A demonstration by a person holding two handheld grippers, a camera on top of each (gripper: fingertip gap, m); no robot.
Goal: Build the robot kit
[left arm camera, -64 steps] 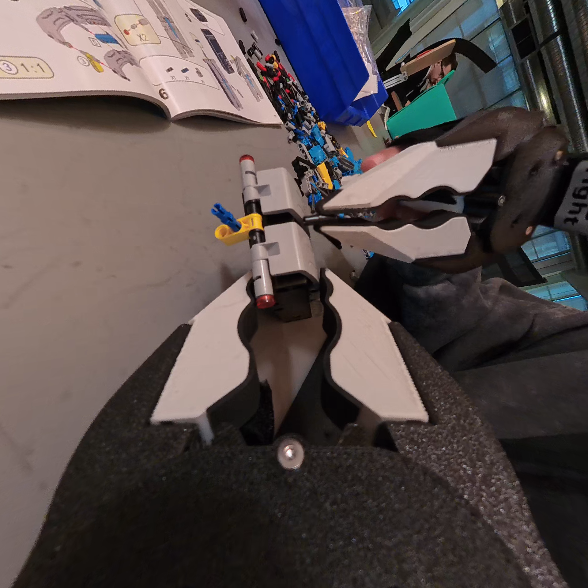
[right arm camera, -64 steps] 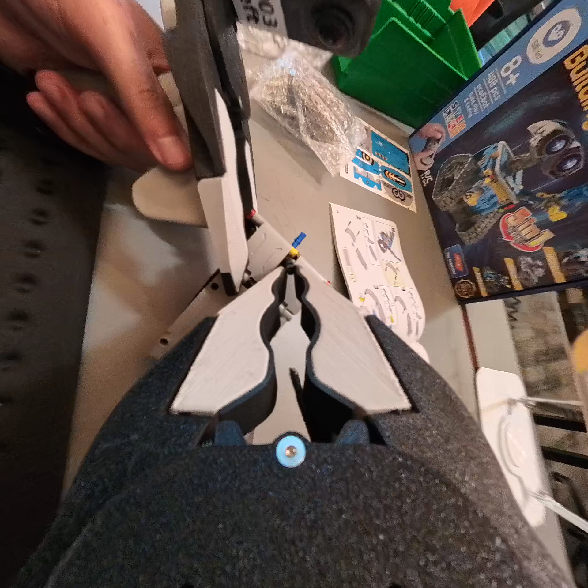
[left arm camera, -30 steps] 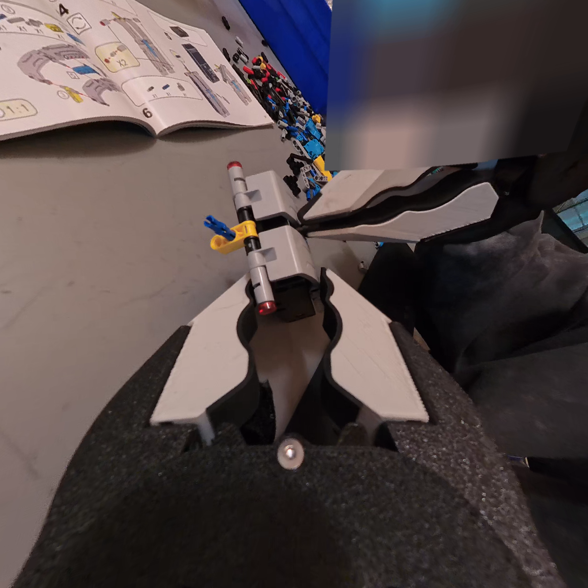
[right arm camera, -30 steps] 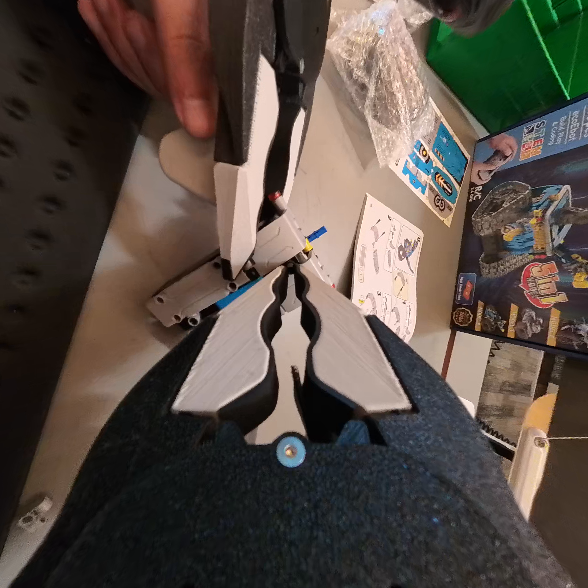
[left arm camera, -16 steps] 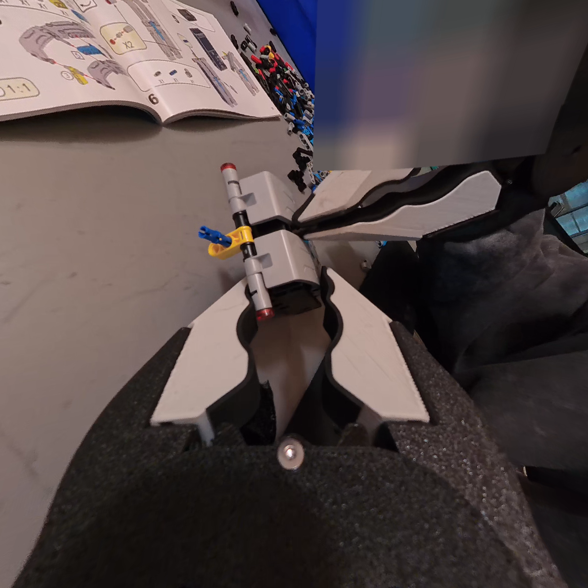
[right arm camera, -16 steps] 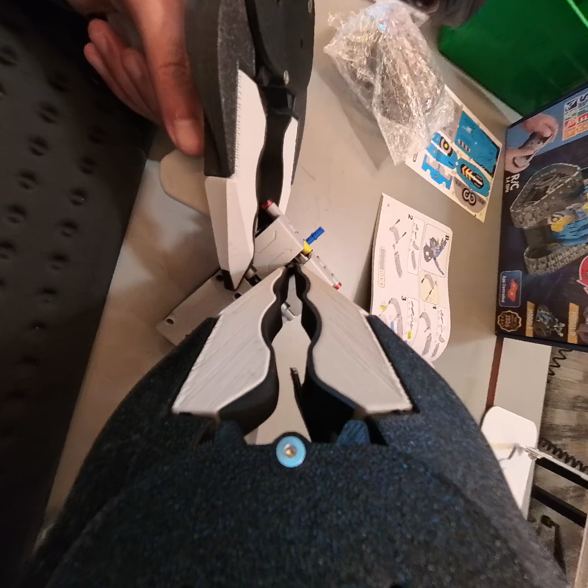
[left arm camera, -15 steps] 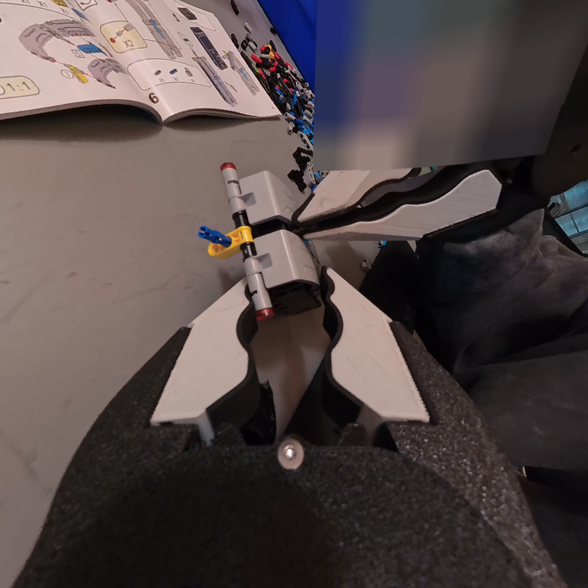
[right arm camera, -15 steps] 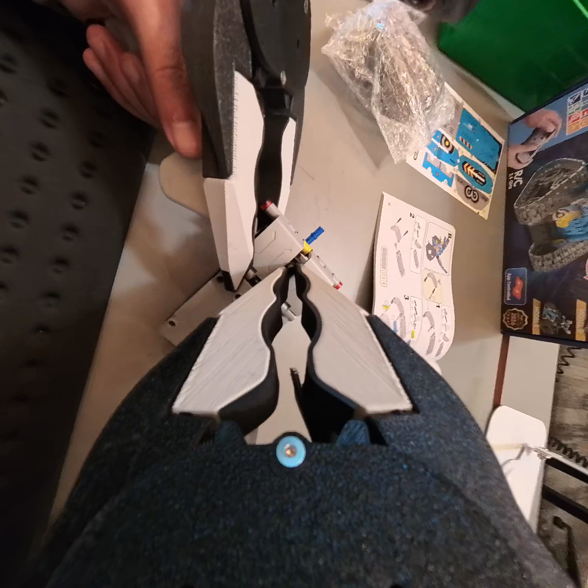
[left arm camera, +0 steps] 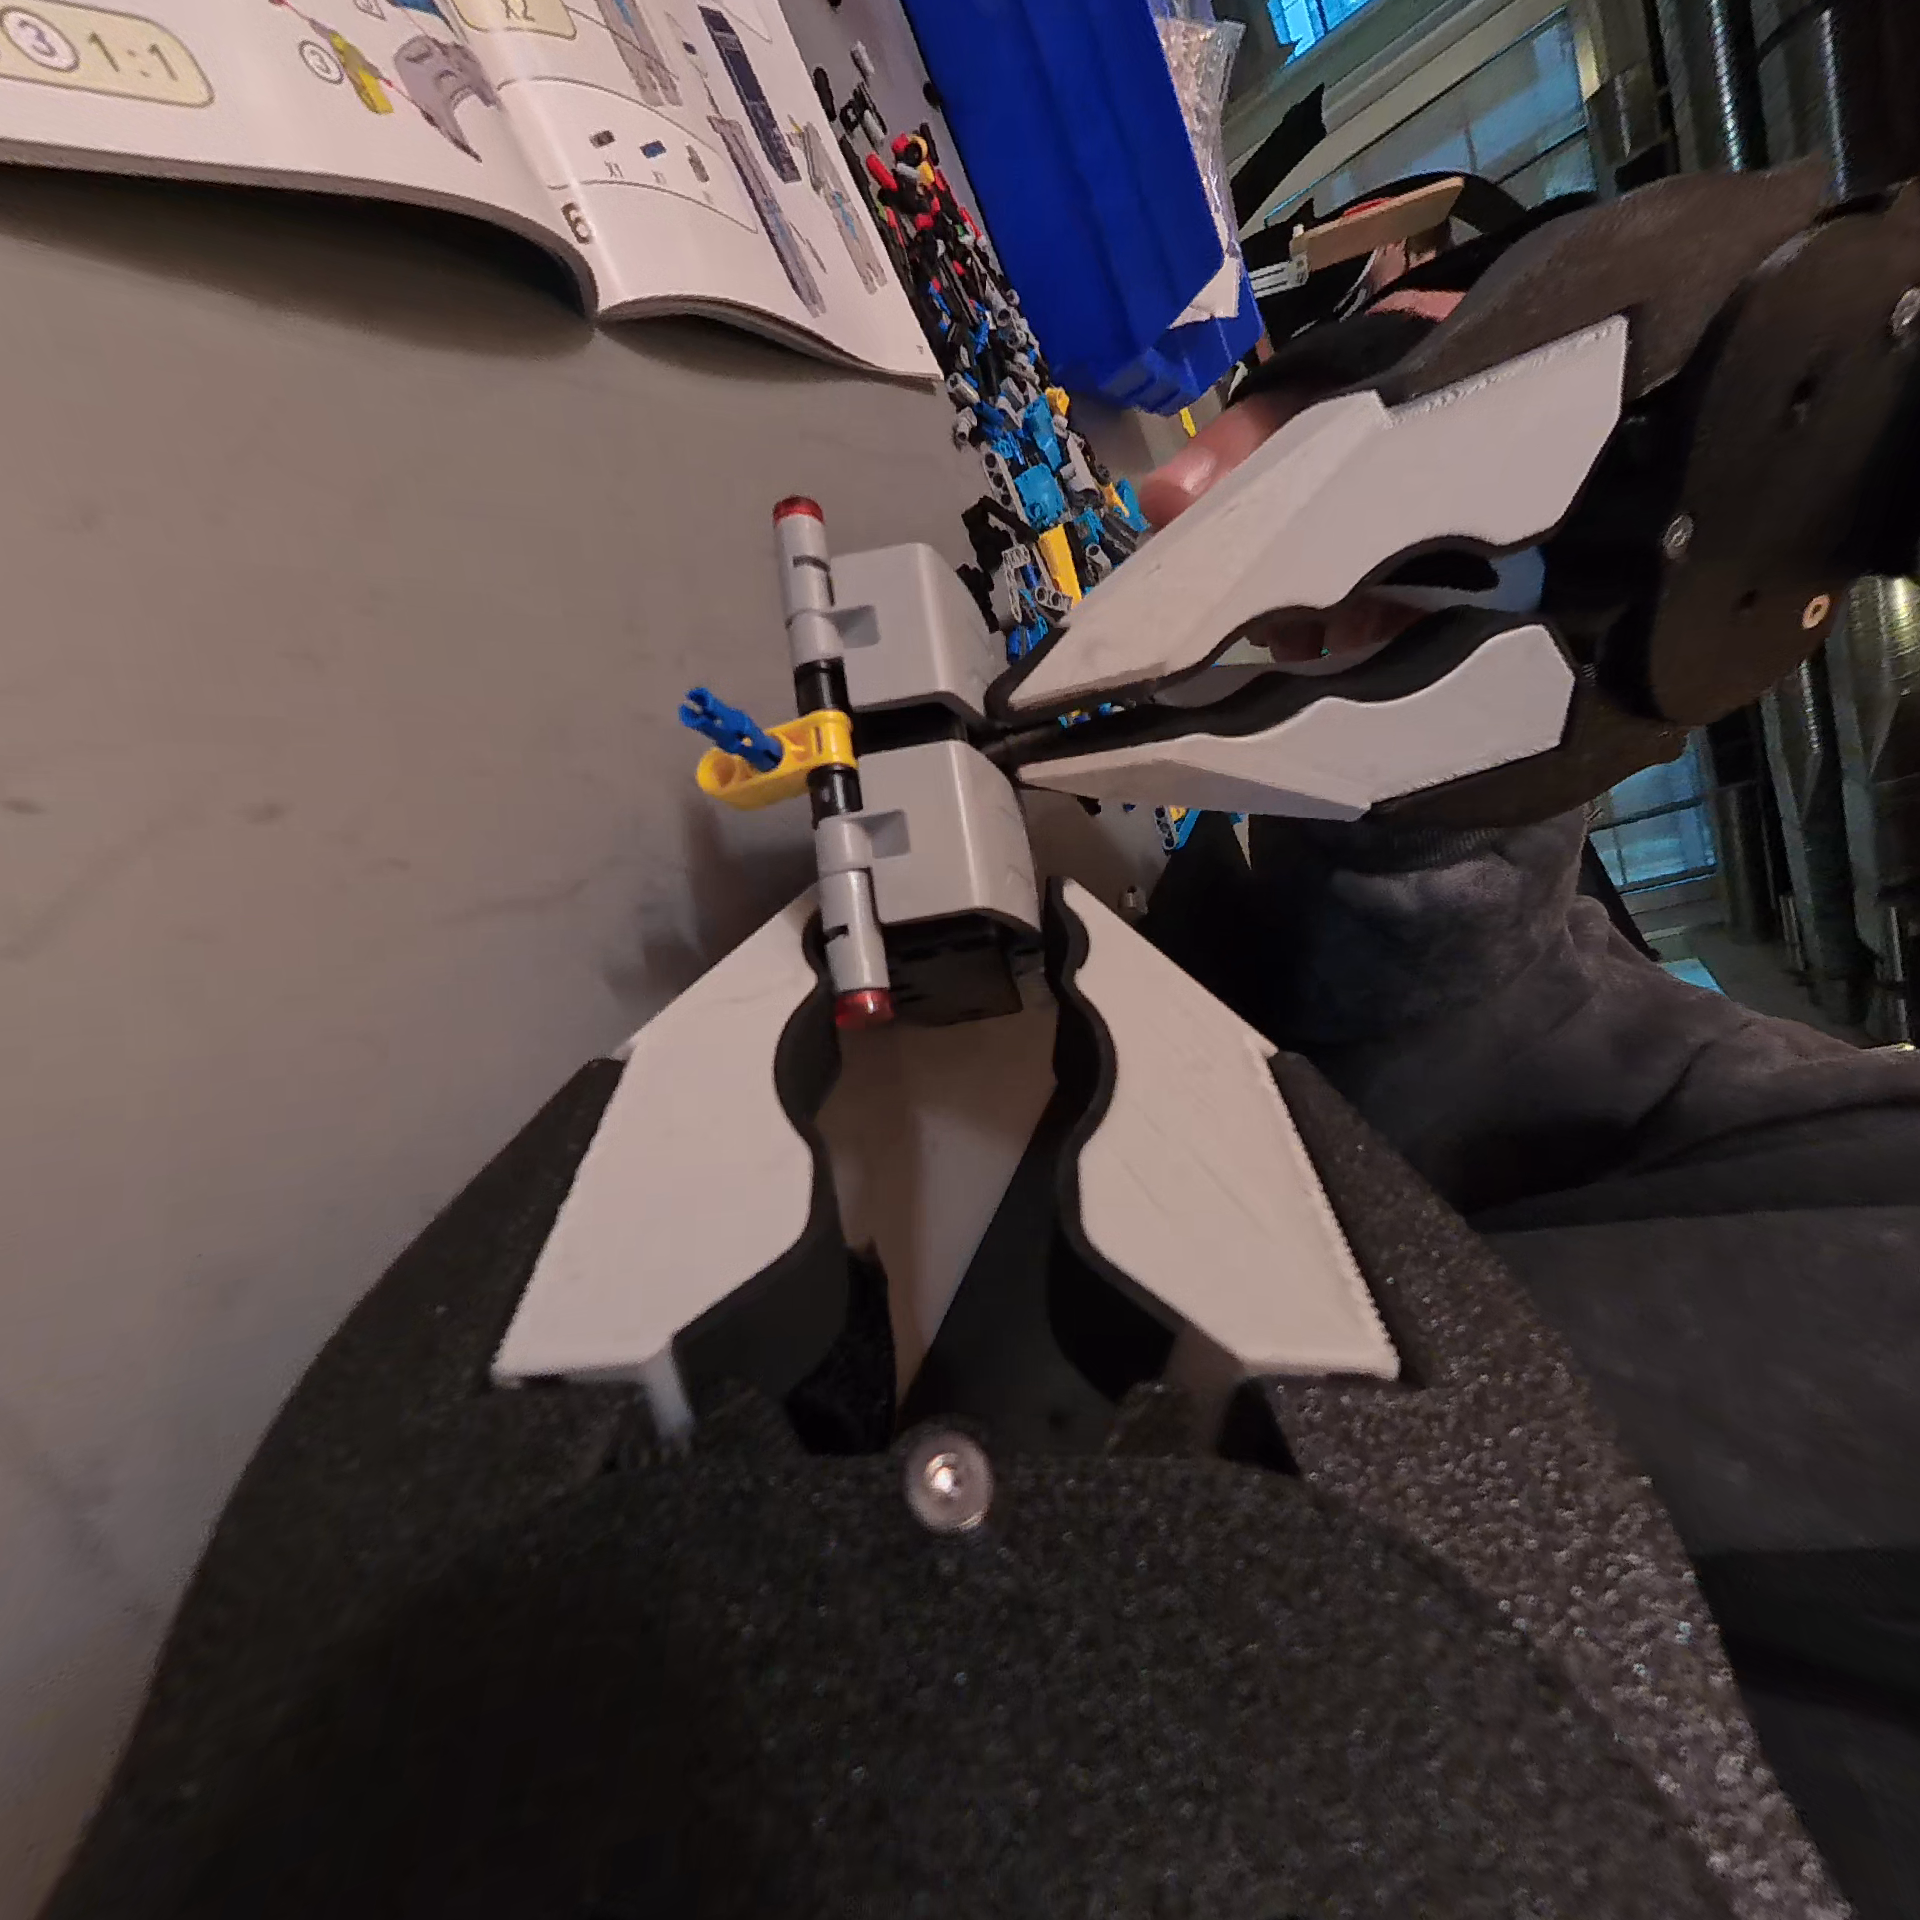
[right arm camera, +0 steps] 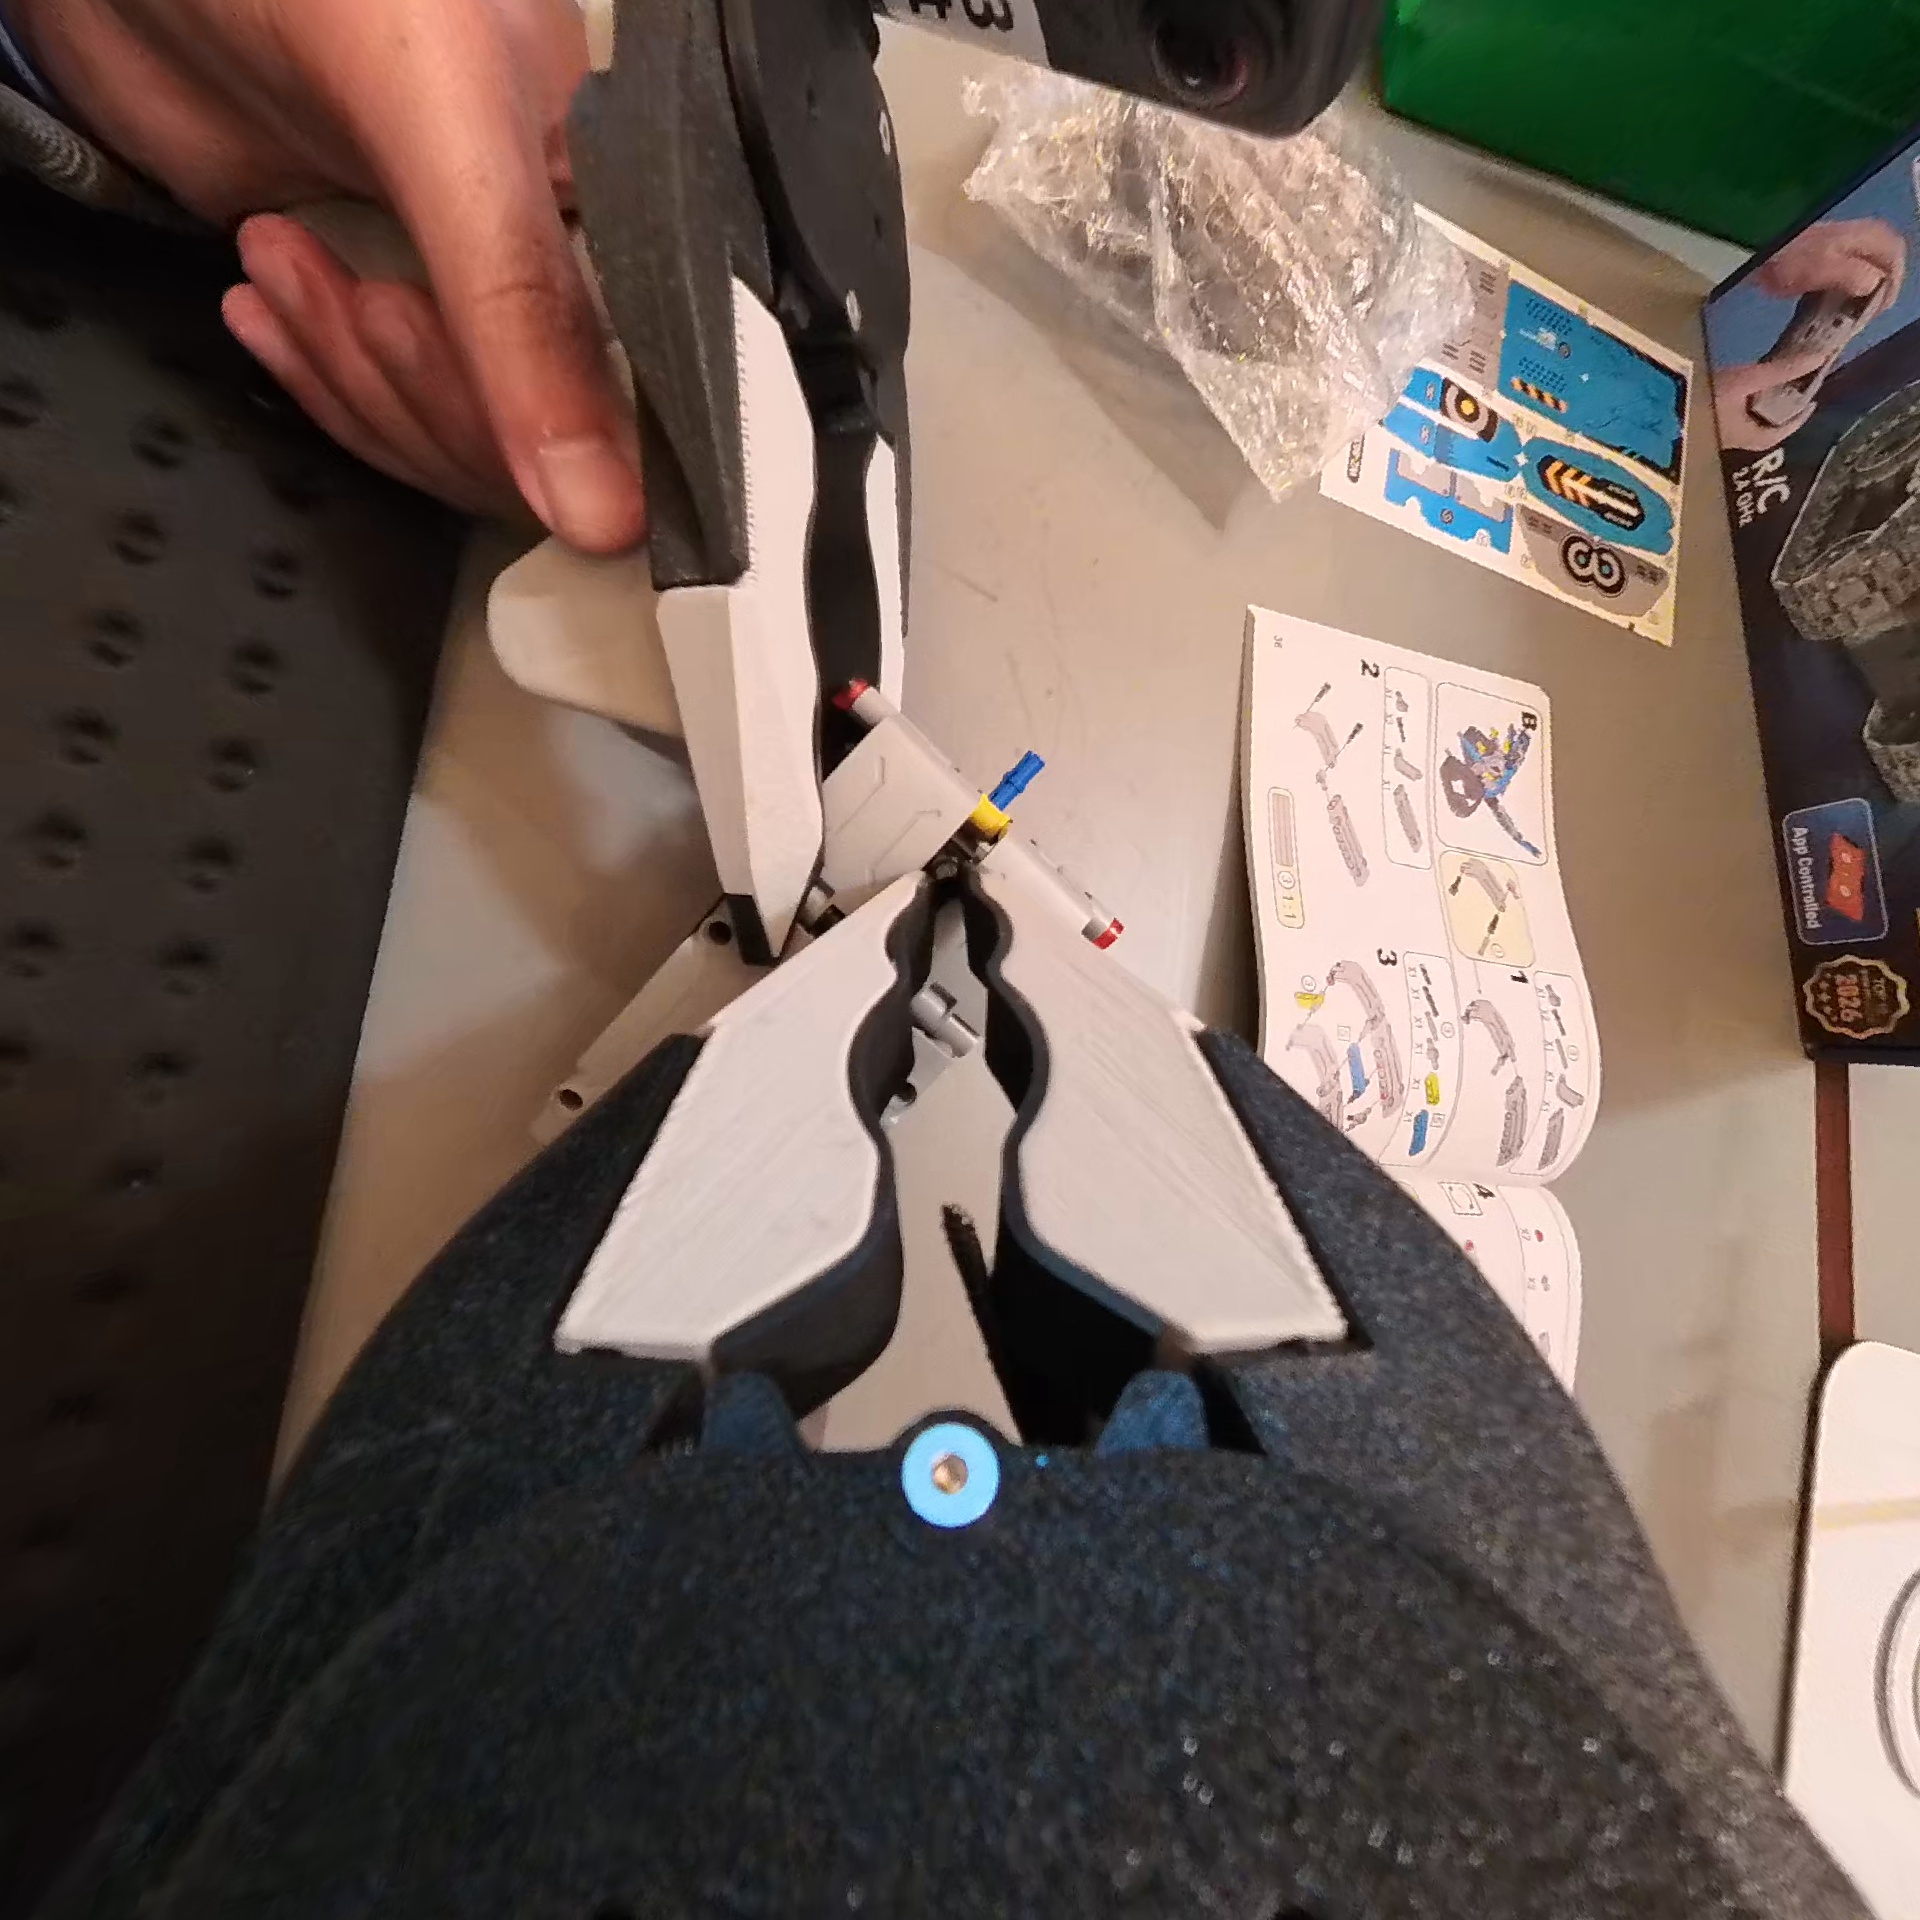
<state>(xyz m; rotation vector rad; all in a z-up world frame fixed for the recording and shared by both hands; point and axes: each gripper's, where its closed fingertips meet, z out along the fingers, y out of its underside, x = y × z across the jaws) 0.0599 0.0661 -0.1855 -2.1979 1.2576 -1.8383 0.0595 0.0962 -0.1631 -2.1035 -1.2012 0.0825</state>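
My left gripper (left arm camera: 935, 935) is shut on a grey brick assembly (left arm camera: 935, 810) and holds its near end just above the grey table (left arm camera: 364, 675). The assembly has two grey blocks, a grey axle with red ends (left arm camera: 831, 769), and a yellow connector (left arm camera: 774, 764) with a blue pin (left arm camera: 722, 717). My right gripper (left arm camera: 1003, 732) comes in from the right. Its tips are pinched on a small black pin (left arm camera: 997, 743) in the gap between the two blocks. In the right wrist view the right gripper (right arm camera: 945, 883) meets the assembly (right arm camera: 904, 800) beside the left gripper (right arm camera: 769, 831), which a hand (right arm camera: 436, 260) holds.
An open instruction booklet (left arm camera: 416, 125) lies at the back, with a pile of loose pieces (left arm camera: 997, 395) and a blue bin (left arm camera: 1070, 187) to its right. The right wrist view shows a crumpled plastic bag (right arm camera: 1195, 249), a sticker sheet (right arm camera: 1527, 447), the booklet (right arm camera: 1434, 914), the kit box (right arm camera: 1829, 623) and a green bin (right arm camera: 1662, 94). The grippers are tip to tip, or close to it.
Both grippers keep their hold. The pair and the assembly have tilted and shifted a little over the table, and the right gripper now angles in from higher up.
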